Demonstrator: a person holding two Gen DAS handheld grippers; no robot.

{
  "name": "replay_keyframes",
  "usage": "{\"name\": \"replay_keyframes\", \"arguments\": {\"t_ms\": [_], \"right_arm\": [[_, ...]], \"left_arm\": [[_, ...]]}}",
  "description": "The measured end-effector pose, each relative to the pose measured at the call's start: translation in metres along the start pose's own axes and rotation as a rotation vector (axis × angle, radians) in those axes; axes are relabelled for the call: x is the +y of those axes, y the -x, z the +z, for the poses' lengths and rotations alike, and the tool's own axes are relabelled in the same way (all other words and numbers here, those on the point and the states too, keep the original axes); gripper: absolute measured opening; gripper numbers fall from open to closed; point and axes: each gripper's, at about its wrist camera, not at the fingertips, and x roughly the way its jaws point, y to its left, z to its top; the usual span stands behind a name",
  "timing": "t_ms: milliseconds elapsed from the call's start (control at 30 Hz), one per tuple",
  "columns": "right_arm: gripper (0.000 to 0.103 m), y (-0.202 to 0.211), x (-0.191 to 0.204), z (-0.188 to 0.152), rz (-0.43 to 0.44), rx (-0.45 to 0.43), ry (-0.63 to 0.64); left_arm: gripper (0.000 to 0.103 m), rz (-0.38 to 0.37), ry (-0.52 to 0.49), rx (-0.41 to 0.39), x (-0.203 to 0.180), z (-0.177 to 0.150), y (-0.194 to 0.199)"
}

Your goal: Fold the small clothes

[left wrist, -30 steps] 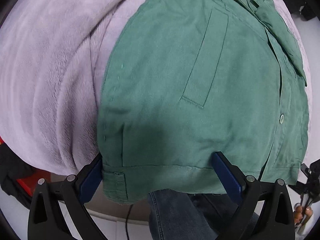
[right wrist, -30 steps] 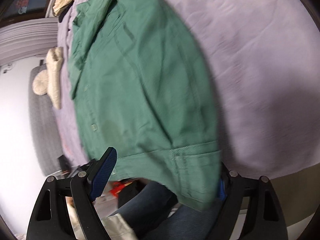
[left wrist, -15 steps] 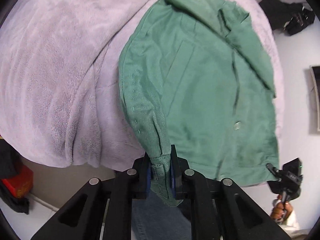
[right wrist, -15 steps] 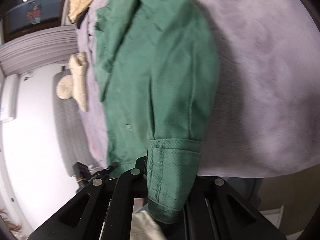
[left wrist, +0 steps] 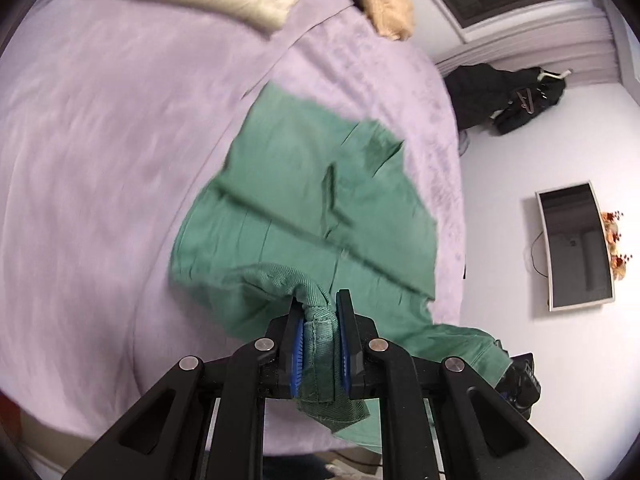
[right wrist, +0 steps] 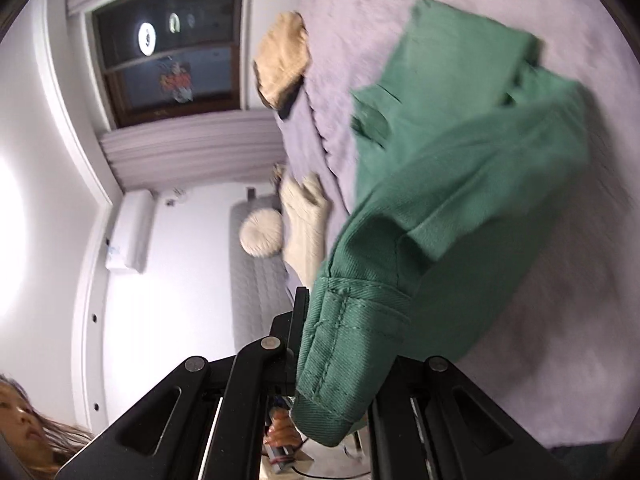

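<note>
Both grippers are clamped on the small green twill shirt (left wrist: 304,216), each pinching 1 corner of its thick stitched hem. The left gripper (left wrist: 319,334) has the hem bunched tight between its blue pads, and the right gripper (right wrist: 340,364) bites the banded corner, so the bottom edge is held off the lilac plush bed cover (left wrist: 100,140). The collar end lies flat on the bed as an anchor. Holding 2 corners apart keeps the hem straight, likely for folding the bottom toward the collar.
</note>
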Motion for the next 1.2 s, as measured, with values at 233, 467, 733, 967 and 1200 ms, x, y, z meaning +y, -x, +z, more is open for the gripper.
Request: {"name": "replay_keyframes", "arguments": {"t_ms": [233, 467, 733, 967, 1200], "right_arm": [[0.007, -0.031, 0.036, 0.076, -0.031, -0.123, 0.048], [0.007, -0.081, -0.01, 0.184, -0.182, -0.083, -0.028], [0.009, -0.141, -0.093, 0.257, -0.334, -0.016, -0.161], [0.057, -0.133, -0.084, 0.266, -0.349, -0.02, -0.143], [0.068, -0.14, -0.007, 0.262, -0.544, 0.028, 0.231]], "left_arm": [[0.016, 0.015, -0.131, -0.002, -0.034, 0.114, -0.043], [0.016, 0.17, -0.085, -0.051, -0.027, 0.185, -0.135], [0.016, 0.365, -0.065, 0.015, -0.013, 0.211, -0.217], [0.101, 0.524, -0.155, -0.135, -0.023, 0.218, -0.184], [0.101, 0.548, -0.29, -0.138, -0.052, 0.22, -0.18]]}}
